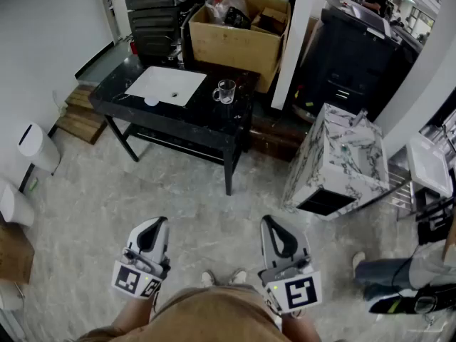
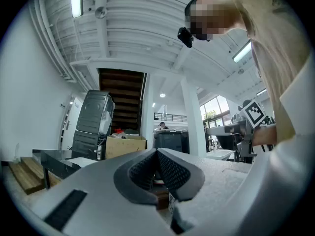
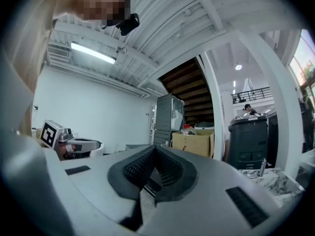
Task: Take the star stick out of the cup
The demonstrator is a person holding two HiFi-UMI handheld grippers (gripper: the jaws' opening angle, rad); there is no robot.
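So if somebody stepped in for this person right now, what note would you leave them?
Left tool: shut, empty, held low near the body.
Right tool: shut, empty, held the same way.
Cup: on the black table well ahead of both tools, beside a white sheet. The stick is too small to make out.
Done: nothing yet.
Left: walk up, grip the stick, lift it out.

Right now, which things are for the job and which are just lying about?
Job: clear glass cup on black table; left gripper, right gripper, both shut, empty.
Lying about: brown cardboard box, white marbled cabinet, white rectangular sheet.
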